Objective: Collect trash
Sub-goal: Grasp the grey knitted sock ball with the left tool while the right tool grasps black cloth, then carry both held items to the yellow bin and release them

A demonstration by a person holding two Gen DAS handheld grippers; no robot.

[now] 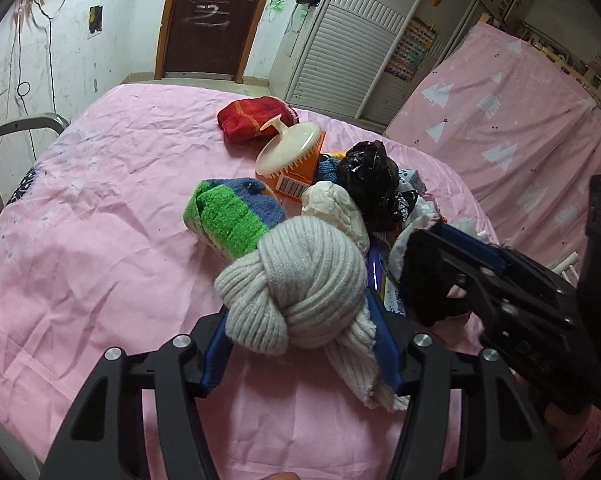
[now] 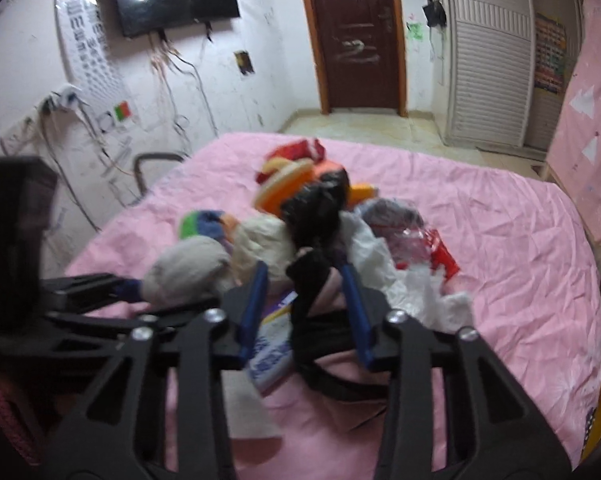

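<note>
**Spotter:** Where's the trash?

**Operator:** Heaped mid-bed around the crumpled black bag (image 1: pixel 374 184), which I'll use as my mark. A white crumpled wad (image 1: pixel 332 208) leans on it on my near-left. Clear and red wrappers (image 2: pixel 420 244) trail off to its right. A purple-and-white packet (image 2: pixel 272 344) lies flat on its near side, under my right gripper (image 2: pixel 305 270).

**Spotter:** What is that one holding?

**Operator:** Its jaws stand narrow, pinching a black soft piece (image 2: pixel 316 296) just in front of the bag. The view is blurred, so I can't say what it is. It sags below the pads, so I judge I've only caught its upper fold.

**Spotter:** And your left?

**Operator:** My left gripper (image 1: pixel 296 312) sits nearer me than the bag and to its left. The jaws are half drawn in around a grey knitted bundle (image 1: pixel 300 280), pads against both flanks. It's knotted and soft, so a grip across the fat middle should hold. I read it as clothing, not rubbish, and I think I'm clearing it off the packet.

**Spotter:** Anything else in the way?

**Operator:** A green-and-blue sock roll (image 1: pixel 228 216) sits left of the bag. Beyond the bag a cream brush (image 1: pixel 288 148) rests on an orange box (image 1: pixel 300 176), with a red cloth (image 1: pixel 256 118) farther off. The pink bed (image 1: pixel 100 220) lies bare all round
</note>
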